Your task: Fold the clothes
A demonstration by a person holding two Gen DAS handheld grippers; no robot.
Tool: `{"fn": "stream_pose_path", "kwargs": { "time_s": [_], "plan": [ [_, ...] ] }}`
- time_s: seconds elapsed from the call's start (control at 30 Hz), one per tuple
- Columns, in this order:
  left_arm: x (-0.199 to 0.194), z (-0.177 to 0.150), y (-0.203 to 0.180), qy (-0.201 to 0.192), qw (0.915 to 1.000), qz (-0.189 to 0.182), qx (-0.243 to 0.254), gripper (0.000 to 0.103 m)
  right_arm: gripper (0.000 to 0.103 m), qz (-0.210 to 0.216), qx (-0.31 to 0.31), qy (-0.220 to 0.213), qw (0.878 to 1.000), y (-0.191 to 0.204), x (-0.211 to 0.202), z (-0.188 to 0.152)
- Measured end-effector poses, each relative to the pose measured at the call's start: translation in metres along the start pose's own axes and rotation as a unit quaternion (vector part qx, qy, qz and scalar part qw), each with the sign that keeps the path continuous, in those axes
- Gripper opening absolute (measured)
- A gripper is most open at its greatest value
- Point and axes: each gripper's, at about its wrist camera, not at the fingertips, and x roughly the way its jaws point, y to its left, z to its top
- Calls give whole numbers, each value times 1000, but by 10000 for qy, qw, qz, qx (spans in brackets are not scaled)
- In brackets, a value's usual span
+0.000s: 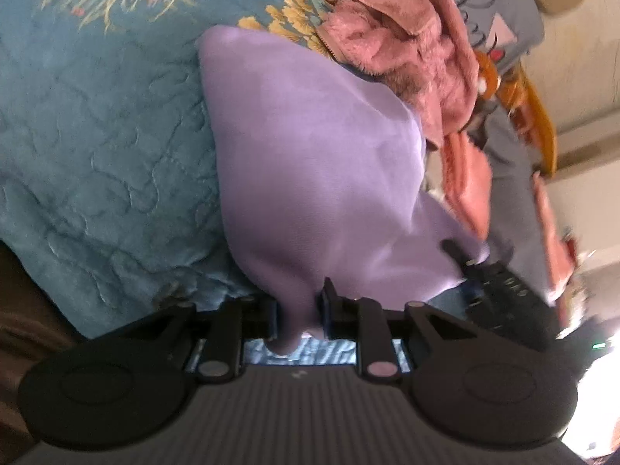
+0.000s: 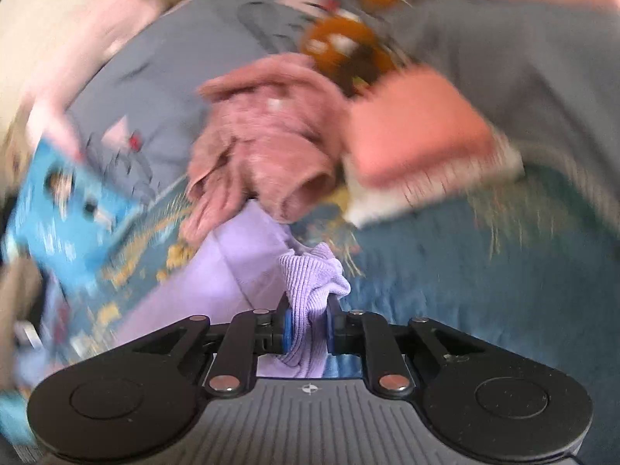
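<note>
A lilac garment (image 1: 310, 162) hangs lifted over the teal quilted bedspread (image 1: 97, 135). My left gripper (image 1: 298, 310) is shut on a bunched fold of its lower edge. At the garment's right edge the other gripper (image 1: 500, 283) shows as a dark blurred shape holding the cloth. In the right wrist view my right gripper (image 2: 308, 329) is shut on the lilac garment's ribbed cuff (image 2: 314, 275), which bulges above the blue pads. The rest of the lilac garment (image 2: 232, 267) trails away to the left over the bedspread (image 2: 465, 271).
A crumpled pink fleece garment (image 1: 399, 46) (image 2: 267, 147) lies just beyond the lilac one. A folded salmon cloth (image 2: 418, 131) rests on a white towel (image 2: 387, 201). An orange plush toy (image 2: 345, 46), a grey pillow (image 2: 174, 69) and a blue box (image 2: 69, 209) lie around.
</note>
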Motion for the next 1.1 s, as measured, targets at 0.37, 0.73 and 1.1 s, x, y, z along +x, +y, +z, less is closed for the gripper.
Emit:
{"fn": "stream_pose_path", "kwargs": {
  "time_s": [0.37,0.73,1.1],
  "plan": [
    [-28,-5,-53,-130,9740,1163,1940,22,15,-424,-3627,-569,9292,77,-38,-24],
    [-64,-16,-117,-517,8917,1977,4039,26,15,-193,-5742,-668,8158,105,-77,-44],
    [-39,-19,-66,178,9239,1686,3431,31,16,-97,-5785,58,8156,90,-78,-97]
  ]
}}
